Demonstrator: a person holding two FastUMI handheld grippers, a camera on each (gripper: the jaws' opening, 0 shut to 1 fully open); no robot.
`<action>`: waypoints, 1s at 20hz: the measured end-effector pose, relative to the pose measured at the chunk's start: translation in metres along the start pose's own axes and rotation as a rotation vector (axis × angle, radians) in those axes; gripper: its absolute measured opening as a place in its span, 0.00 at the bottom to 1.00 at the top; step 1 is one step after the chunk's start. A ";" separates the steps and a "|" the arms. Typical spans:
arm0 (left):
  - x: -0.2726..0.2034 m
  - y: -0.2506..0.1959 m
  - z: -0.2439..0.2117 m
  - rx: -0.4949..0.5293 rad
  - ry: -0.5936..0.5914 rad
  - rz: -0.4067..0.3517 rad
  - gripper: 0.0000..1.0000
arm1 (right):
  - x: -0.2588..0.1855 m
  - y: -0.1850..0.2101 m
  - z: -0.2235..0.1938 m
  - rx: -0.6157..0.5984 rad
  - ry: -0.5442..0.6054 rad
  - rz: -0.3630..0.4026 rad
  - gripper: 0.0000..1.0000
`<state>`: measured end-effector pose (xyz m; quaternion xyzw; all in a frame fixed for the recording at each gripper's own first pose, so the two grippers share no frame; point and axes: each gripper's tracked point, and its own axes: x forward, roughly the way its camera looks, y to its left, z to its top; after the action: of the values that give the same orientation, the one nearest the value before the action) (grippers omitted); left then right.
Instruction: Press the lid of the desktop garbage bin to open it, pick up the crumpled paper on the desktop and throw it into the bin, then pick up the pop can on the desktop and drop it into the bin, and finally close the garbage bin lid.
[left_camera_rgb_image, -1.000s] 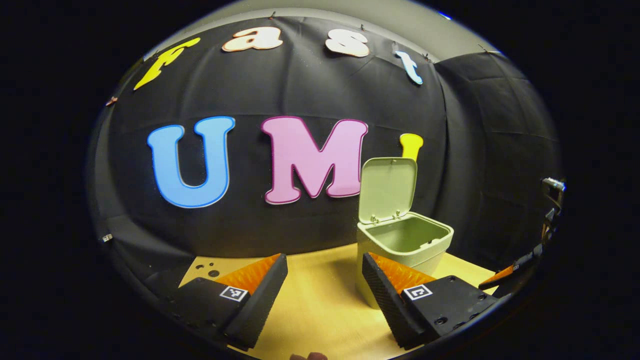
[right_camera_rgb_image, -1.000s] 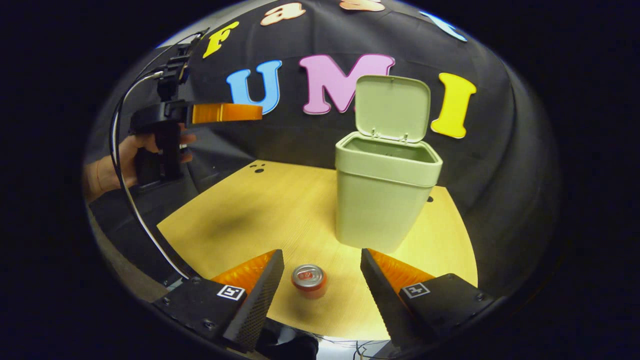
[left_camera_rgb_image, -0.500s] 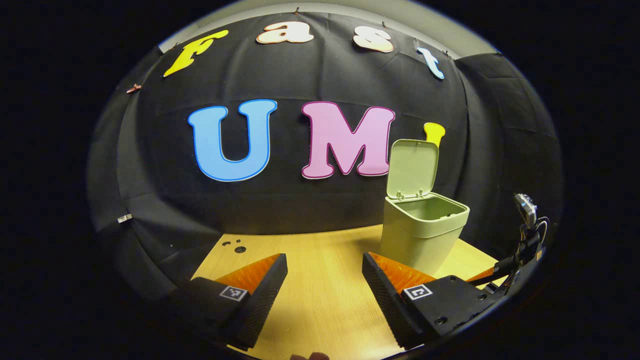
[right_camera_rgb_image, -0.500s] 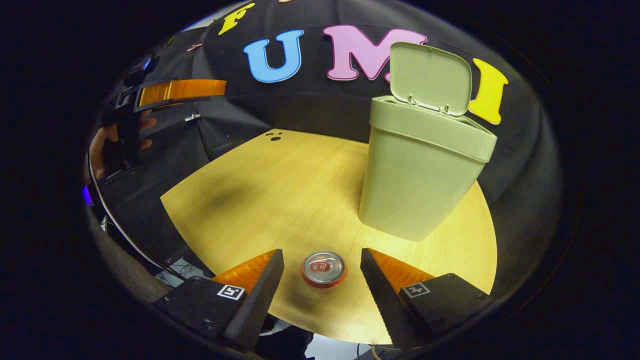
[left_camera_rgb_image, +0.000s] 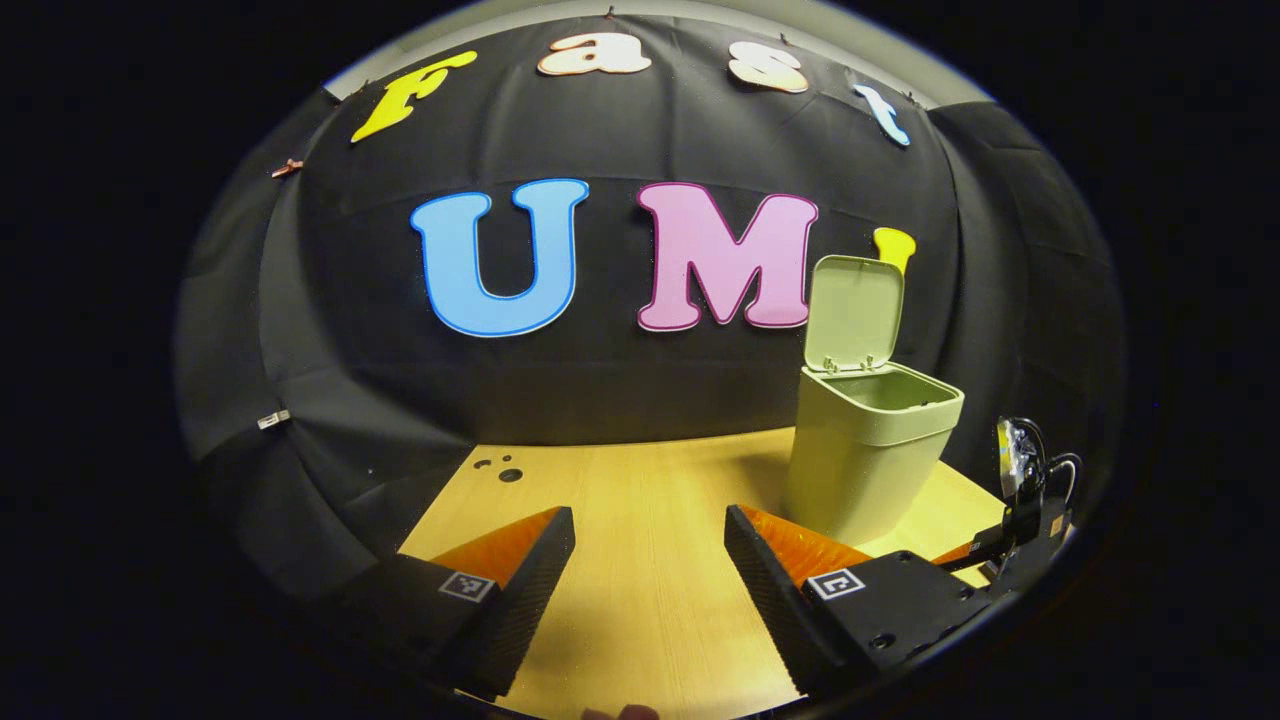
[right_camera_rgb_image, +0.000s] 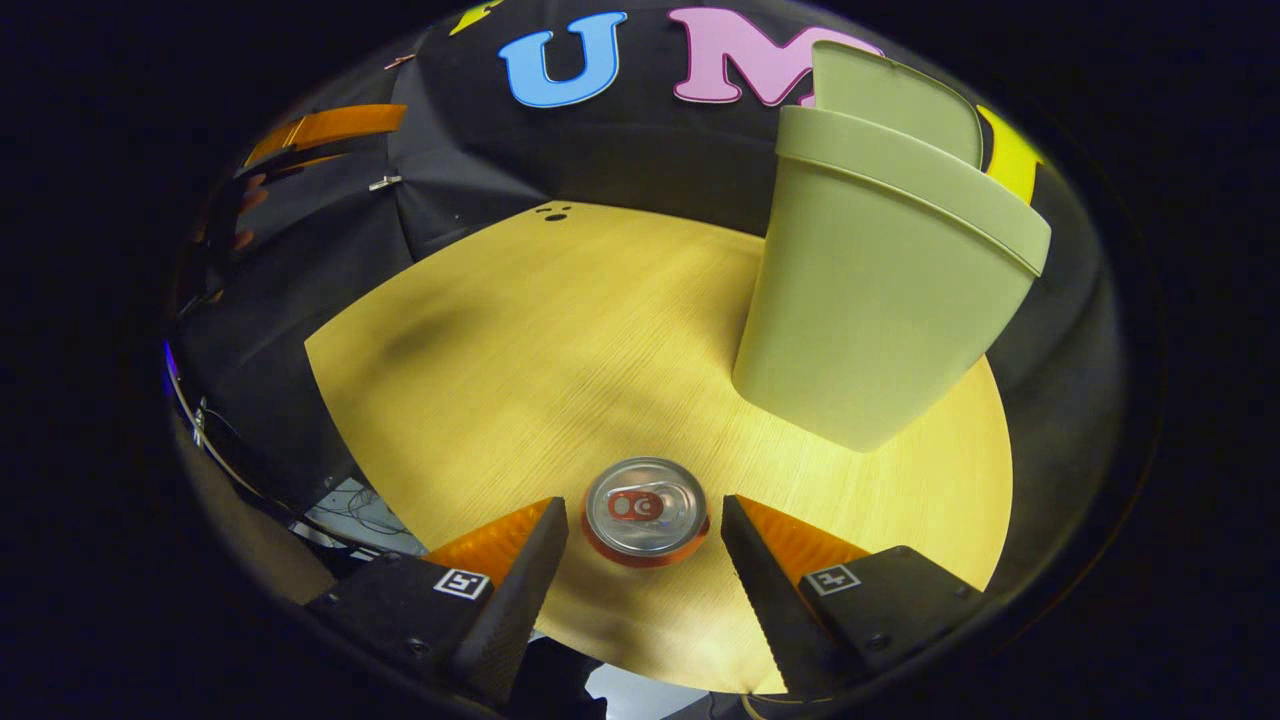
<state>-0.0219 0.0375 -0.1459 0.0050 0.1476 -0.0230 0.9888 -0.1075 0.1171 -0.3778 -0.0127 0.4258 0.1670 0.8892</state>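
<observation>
An orange pop can (right_camera_rgb_image: 644, 510) stands upright on the wooden desktop (right_camera_rgb_image: 560, 340), its silver top facing up. My right gripper (right_camera_rgb_image: 640, 535) is open and hangs above it, one finger on each side, neither one touching. The pale green bin (right_camera_rgb_image: 880, 290) stands behind the can to the right with its lid (right_camera_rgb_image: 895, 100) raised. In the left gripper view the same bin (left_camera_rgb_image: 870, 450) sits at the right with its lid (left_camera_rgb_image: 853, 312) upright. My left gripper (left_camera_rgb_image: 648, 560) is open and holds nothing above the desktop (left_camera_rgb_image: 640, 500). The right gripper (left_camera_rgb_image: 1015, 515) shows at that view's right edge.
The left gripper (right_camera_rgb_image: 320, 128) and the hand (right_camera_rgb_image: 240, 205) holding it appear at the upper left of the right gripper view. A few small dark holes (right_camera_rgb_image: 553, 212) mark the desktop's far corner. Cables (right_camera_rgb_image: 350, 500) hang below its near edge.
My right gripper has dropped toward the can, which now looks larger between the fingers. My left gripper has drawn back to the left, away from the bin.
</observation>
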 end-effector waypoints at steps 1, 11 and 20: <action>0.000 0.002 0.000 -0.005 0.003 0.008 0.98 | 0.005 -0.001 -0.002 0.000 0.007 0.002 0.98; 0.002 0.013 -0.006 -0.012 0.021 0.045 1.00 | 0.014 -0.003 -0.004 -0.008 0.038 0.004 0.82; 0.006 0.006 -0.015 -0.033 0.036 0.030 0.98 | -0.034 -0.013 0.058 0.043 -0.094 0.007 0.82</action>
<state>-0.0202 0.0439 -0.1616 -0.0088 0.1655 -0.0055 0.9862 -0.0793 0.1047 -0.3170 0.0156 0.3870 0.1612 0.9077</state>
